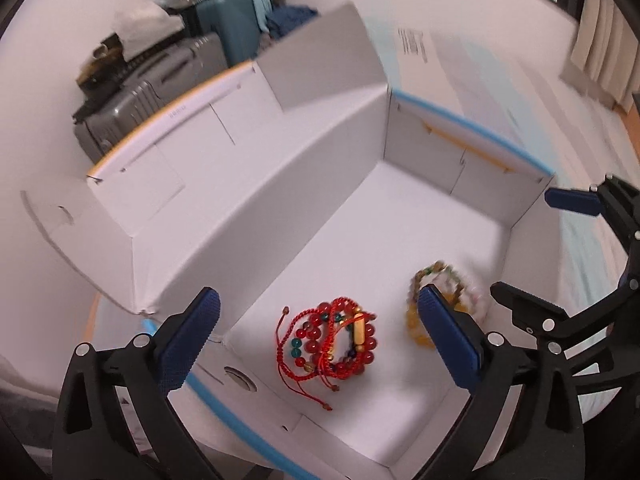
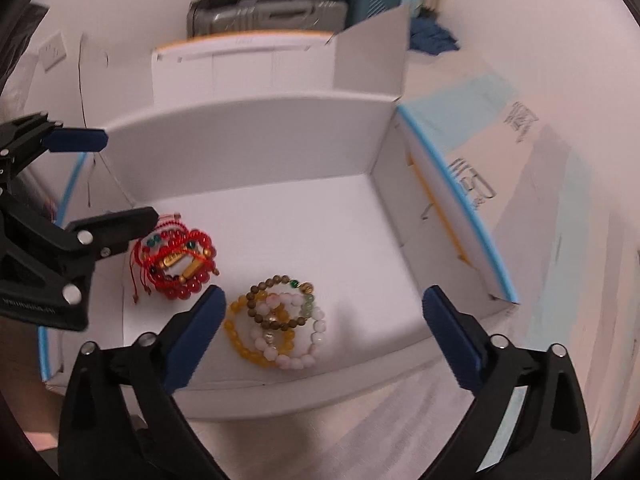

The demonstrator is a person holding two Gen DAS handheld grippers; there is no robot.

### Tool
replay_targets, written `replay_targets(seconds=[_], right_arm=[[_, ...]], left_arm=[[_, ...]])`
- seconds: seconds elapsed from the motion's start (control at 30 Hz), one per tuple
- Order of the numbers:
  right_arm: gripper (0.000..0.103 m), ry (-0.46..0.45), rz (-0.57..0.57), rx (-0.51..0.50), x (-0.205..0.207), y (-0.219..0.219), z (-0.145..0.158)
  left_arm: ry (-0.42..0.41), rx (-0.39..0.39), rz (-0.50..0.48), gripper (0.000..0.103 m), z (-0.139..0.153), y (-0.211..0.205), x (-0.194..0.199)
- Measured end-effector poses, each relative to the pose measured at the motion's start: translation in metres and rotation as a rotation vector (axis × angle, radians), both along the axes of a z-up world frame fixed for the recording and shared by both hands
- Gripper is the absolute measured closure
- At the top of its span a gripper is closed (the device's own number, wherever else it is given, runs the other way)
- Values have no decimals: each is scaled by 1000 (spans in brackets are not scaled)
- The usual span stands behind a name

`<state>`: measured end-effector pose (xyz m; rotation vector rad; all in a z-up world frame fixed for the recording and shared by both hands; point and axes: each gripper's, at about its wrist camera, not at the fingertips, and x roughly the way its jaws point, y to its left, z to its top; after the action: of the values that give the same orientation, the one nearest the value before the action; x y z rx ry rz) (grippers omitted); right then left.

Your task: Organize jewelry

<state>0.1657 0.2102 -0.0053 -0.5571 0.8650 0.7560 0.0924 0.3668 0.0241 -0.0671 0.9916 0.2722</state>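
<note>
White box (image 2: 256, 152) is open on top, so entry from above is free. Far wall w/ raised flap (image 2: 368, 56) blocks reach from behind; right wall (image 2: 436, 216) and left wall fence the sides; near wall is low. Box floor: far half and right side bare, room to set down there. Near-left corner taken by red bracelet pile (image 2: 180, 264); yellow/white bead pile (image 2: 276, 324) sits by near wall, just beside the red one, narrow gap btwn them. Left gripper (image 1: 320, 332) hangs over the red pile, right gripper (image 2: 324, 320) over the bead pile, both spread wide w/ nothing between pads, crowding the near edge.
</note>
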Motion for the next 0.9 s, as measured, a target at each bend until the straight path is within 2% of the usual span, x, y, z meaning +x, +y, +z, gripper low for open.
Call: replay_targets(seconds=[0.13,0.27,0.43,0.63,0.8,0.9], right_arm=[[7,-15,-70,83,-5,-23,20],[7,-35,-117,135,-16,-35,38],[7,-67,-161,188,-37,-58,56],[7,-123,-183,220,-67,-78,67],[7,-159,-172,218,-97,-88,70],[7,-188,-175,214,-115,-94,72]], left_arm=[[-55,40,11,6,22,-10,-17],[-117,70,33,6,32,-25,-35],[-131,58,102,6,37,-32,-56],[-154,49,109,6,43,-51,-86],[-170,85,120,6,48,-69,-109],[-191,80,122,6,52,-76,-122]])
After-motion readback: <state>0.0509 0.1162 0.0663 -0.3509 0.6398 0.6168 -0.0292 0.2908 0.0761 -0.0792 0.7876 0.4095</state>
